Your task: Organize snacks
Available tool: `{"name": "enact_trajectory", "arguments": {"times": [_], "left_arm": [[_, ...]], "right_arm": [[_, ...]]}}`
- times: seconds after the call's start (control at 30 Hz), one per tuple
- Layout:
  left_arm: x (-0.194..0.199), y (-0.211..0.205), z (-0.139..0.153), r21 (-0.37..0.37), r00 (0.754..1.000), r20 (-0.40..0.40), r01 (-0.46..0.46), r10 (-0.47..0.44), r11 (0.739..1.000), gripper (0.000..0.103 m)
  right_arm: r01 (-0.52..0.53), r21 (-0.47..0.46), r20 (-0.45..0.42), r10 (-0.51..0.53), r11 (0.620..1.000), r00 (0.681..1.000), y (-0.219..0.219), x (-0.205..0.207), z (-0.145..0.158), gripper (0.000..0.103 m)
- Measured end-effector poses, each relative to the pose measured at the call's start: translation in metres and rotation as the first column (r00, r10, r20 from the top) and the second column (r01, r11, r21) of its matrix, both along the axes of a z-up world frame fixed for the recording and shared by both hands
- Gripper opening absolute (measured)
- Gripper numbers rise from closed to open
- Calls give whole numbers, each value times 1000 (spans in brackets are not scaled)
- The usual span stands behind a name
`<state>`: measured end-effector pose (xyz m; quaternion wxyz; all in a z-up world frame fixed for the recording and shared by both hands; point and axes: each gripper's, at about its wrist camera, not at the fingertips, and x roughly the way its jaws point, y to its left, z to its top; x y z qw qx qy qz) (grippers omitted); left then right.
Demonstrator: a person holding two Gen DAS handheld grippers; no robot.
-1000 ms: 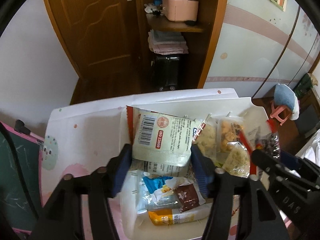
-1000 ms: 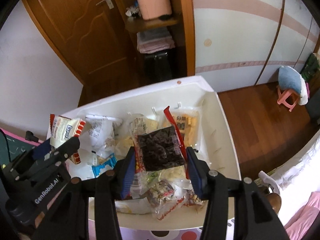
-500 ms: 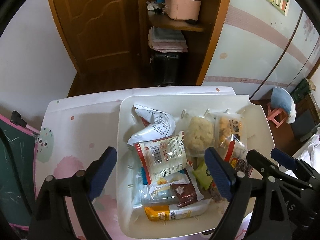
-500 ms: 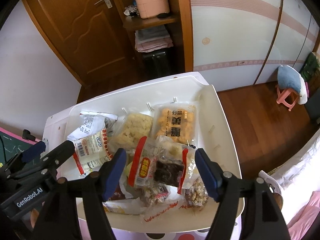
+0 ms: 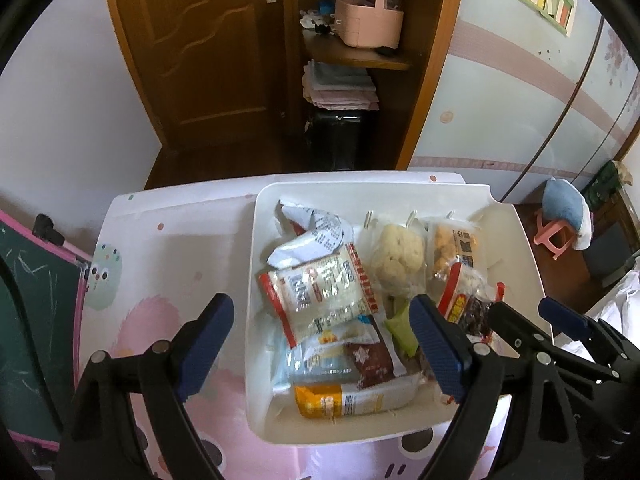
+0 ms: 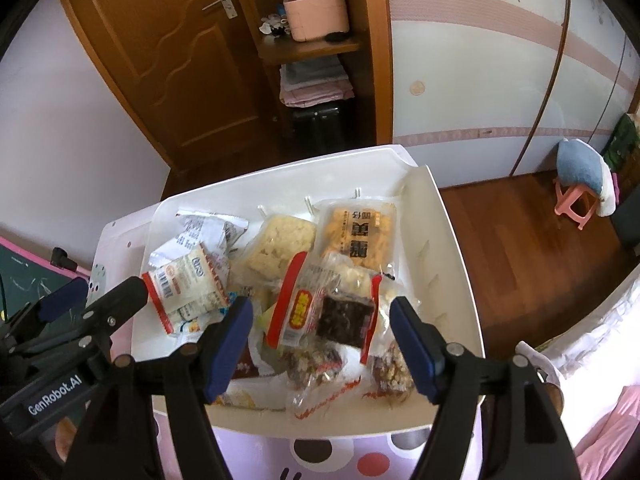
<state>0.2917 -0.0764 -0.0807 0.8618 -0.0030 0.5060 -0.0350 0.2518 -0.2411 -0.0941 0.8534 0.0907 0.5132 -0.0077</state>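
Observation:
A white plastic bin (image 5: 256, 264) (image 6: 452, 264) on the small table holds several snack packets. A white packet with red ends (image 5: 320, 292) (image 6: 186, 286) lies on top at the left. A clear packet with a red label and dark filling (image 6: 324, 306) (image 5: 466, 304) lies on top at the right. My left gripper (image 5: 322, 338) is open and empty above the bin's near left part. My right gripper (image 6: 322, 340) is open and empty above the dark-filled packet.
The table top (image 5: 160, 248) has a pink cartoon print. A green chalkboard (image 5: 32, 308) stands at the left. Behind are a wooden door (image 5: 200, 48), a shelf with a pink basket (image 5: 368, 20), and a pink stool (image 6: 576, 200) on the wooden floor.
Both grippers opened and let go of their packets: the white red-ended packet and the dark-filled packet now lie in the bin. Both grippers have drawn back and up.

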Motion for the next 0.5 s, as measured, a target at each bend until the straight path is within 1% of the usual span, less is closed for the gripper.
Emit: {"name": "enact_trajectory", "arguments": {"times": [0.17,0.27,0.5], "left_arm": [[-26,5,7,4,1000,11,-6,6,1000,89],[-46,10,12,14,1000,14,-12,11,1000,89],[-100,28,19,7,999,-11,-45,45,999,89]], "right_arm": [[-13,5,6,13,1000,1000,6,-20,5,71],[-22,13,10,21,1000,1000,9,-40,10,71],[-44,21,11,44,999,999,16,-89,24,71]]}}
